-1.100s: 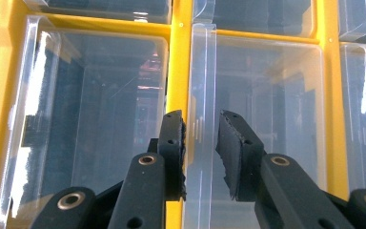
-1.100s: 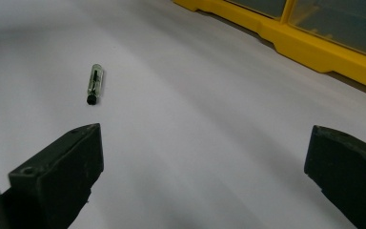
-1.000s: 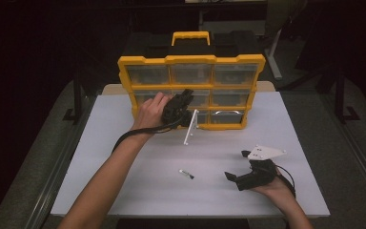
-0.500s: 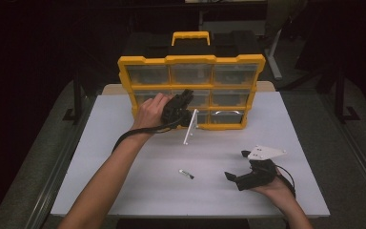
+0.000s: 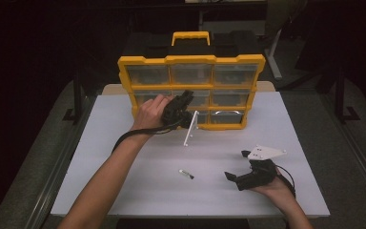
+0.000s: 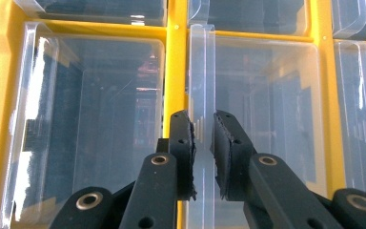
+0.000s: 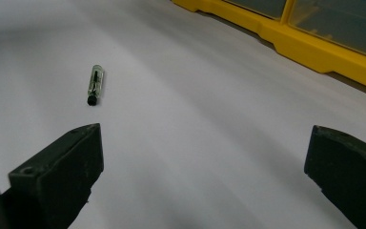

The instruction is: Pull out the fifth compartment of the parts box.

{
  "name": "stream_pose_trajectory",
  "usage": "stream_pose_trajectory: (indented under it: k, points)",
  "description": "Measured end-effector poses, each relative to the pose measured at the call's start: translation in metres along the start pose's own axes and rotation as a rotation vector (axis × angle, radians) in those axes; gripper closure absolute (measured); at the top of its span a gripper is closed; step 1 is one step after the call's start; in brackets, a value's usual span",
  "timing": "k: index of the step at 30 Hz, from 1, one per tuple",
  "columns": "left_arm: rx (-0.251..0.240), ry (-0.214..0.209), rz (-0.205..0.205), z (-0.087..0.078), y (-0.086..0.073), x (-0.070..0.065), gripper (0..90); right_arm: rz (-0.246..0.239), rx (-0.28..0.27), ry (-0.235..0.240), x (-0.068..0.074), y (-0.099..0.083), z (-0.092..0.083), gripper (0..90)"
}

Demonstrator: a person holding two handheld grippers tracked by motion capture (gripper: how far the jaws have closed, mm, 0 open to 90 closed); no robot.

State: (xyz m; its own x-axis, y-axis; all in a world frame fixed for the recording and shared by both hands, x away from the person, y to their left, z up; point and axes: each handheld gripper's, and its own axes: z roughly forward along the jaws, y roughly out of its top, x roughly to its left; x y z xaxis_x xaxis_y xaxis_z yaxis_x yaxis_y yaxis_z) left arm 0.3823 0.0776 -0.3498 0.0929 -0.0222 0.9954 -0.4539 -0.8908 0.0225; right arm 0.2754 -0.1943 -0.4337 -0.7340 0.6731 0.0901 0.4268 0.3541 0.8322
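Nearest, the right tool (image 5: 234,166) rests on the white table (image 5: 124,181) at about five o'clock, jaws spread wide with nothing between them. A small clear vial (image 5: 186,174) with a dark tip lies just to its nine o'clock, well apart. Farther off, the left tool (image 6: 202,143) pinches the clear drawer tab (image 6: 202,71) of the yellow organizer (image 5: 190,90) at twelve o'clock. The drawers' contents are too dim to make out.
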Motion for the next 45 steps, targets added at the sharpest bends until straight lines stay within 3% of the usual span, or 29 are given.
stream_pose_trajectory:
  k: [16,20,45]
  points:
    - [-0.012,-0.003,0.004,-0.008,0.002,0.0,79.3,0.002,0.001,-0.002,0.0,0.0,0.0,0.0]
    - [-0.048,0.008,-0.036,-0.008,0.003,-0.003,79.3,0.0,-0.001,-0.001,0.0,0.0,0.0,0.0]
    - [-0.048,0.006,-0.011,-0.024,0.012,-0.001,79.5,0.001,-0.005,-0.001,0.001,0.001,-0.001,0.0]
